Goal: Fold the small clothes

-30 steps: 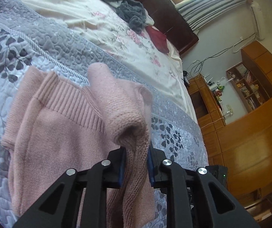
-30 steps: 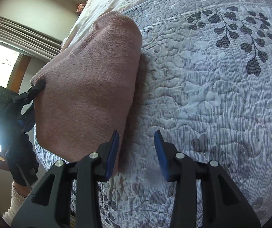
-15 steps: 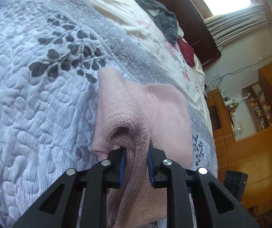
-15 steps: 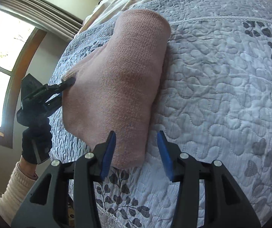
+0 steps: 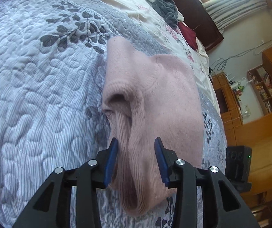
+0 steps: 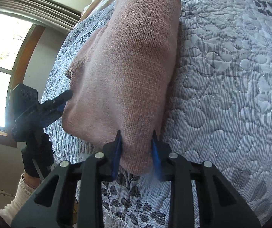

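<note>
Pink knit sweater (image 5: 166, 98) folded flat on quilted bedspread (image 5: 31, 87). Left tongs (image 5: 136, 161) spread, straddling ribbed edge fold. Right tongs (image 6: 136, 152) spread, straddling near corner of sweater (image 6: 128, 72); grip on fabric not evident

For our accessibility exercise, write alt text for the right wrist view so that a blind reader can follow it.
A folded pink sweater lies on a grey quilt with a leaf pattern, its near end between the open blue pads of the right gripper. At the left, by a bright window, a gloved hand holds the left gripper at the sweater's edge.
</note>
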Tool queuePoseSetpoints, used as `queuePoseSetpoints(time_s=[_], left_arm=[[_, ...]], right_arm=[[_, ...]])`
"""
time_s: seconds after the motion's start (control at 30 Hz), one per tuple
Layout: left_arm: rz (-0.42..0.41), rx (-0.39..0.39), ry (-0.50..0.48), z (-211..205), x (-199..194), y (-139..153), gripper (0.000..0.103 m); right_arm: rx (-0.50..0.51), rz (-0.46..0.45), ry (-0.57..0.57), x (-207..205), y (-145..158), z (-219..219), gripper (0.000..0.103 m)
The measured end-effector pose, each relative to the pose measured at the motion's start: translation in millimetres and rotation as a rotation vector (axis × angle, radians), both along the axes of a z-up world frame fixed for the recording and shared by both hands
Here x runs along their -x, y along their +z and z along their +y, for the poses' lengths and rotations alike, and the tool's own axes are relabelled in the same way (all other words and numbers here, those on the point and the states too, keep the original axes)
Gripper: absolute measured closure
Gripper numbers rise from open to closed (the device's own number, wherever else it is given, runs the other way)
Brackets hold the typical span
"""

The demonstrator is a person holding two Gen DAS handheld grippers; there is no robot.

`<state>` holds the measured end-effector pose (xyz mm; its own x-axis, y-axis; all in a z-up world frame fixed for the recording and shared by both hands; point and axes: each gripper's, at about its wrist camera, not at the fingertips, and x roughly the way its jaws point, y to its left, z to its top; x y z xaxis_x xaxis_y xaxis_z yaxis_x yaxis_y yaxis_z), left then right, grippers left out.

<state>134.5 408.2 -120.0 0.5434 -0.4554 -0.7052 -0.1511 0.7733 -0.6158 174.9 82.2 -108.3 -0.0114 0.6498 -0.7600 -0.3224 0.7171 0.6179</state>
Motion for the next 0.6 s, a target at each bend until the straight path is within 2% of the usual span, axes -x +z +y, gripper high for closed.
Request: queuePoseSetpoints(time_s=[0.03, 0.13, 0.17, 0.27, 0.43, 0.5, 0.57, 0.6], left_arm=[[0.002, -0.023, -0.008, -4, 4, 0, 0.063], [0.034, -0.156, -0.032, -16, 7, -6, 0.064], [0.046, -0.172, -0.038, -18, 7, -11, 0.061], [0.065, -0.126, -0.025, -13, 5, -25, 0.061], [0.078, -0.104, -0.033, -10, 6, -20, 0.060], [0.084, -0.086, -0.024, -4, 4, -13, 0.054], [0.067, -0.088, 0.006, 8, 0, -2, 0.036], [0.053, -0.088, 0.027, 15, -3, 3, 0.034]], right_arm=[[-0.008, -0.006, 0.000, 2, 3, -4, 0.080], [0.004, -0.046, 0.014, 7, 15, -4, 0.081], [0.026, -0.053, 0.022, 9, 14, -3, 0.081], [0.102, -0.053, 0.048, 12, 0, 8, 0.081], [0.110, -0.048, 0.057, 14, -3, 11, 0.081], [0.104, -0.052, 0.067, 10, 3, 11, 0.076], [0.081, -0.051, 0.062, 6, 11, 2, 0.070], [0.066, -0.049, 0.055, 5, 14, -3, 0.068]])
